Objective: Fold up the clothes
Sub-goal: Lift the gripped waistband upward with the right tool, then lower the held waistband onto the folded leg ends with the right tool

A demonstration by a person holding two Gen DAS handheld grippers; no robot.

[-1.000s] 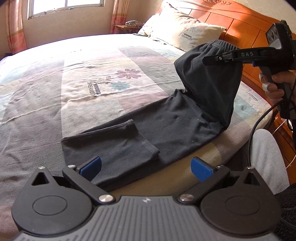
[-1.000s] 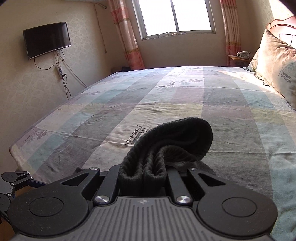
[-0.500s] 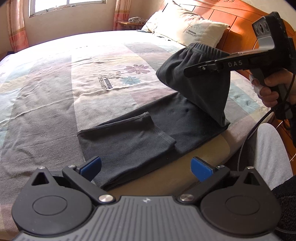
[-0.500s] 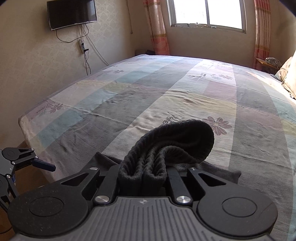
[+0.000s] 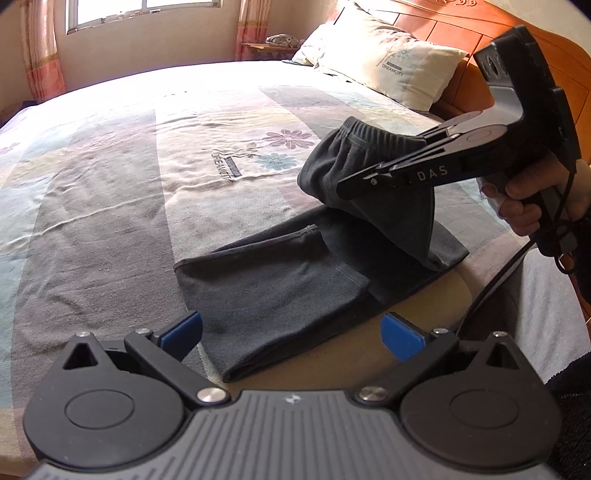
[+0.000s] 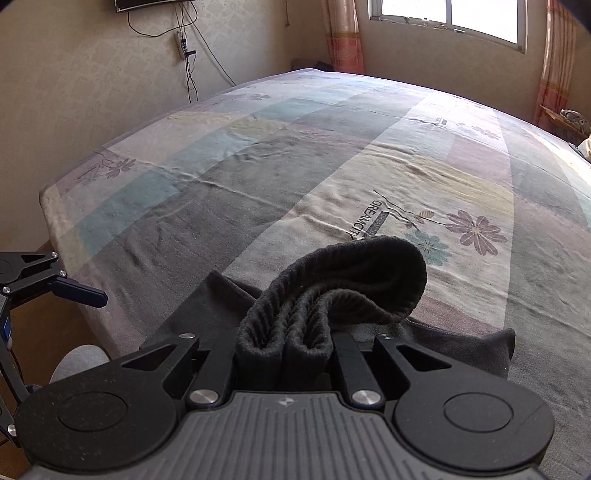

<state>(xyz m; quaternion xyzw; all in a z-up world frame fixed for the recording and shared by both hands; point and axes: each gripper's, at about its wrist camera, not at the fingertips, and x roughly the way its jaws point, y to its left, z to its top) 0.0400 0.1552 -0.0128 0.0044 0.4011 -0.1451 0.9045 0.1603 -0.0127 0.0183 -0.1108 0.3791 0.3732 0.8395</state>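
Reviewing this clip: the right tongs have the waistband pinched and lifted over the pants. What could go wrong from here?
1. The right tongs grip only a bunched bit of waistband; it could slip free mid-fold.
2. The pants lie close to the bed edge, and the open left tongs hold nothing down, so dragging might pull them off.
3. The folded leg cuff may shift and leave the fold uneven.

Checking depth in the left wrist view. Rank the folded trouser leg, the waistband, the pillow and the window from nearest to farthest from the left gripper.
1. Folded trouser leg: lying flat just ahead of the left gripper, whose jaws stand open.
2. Waistband: lifted, ahead to the right, pinched by the right gripper.
3. Pillow: against the headboard, upper right.
4. Window: far wall, upper left.
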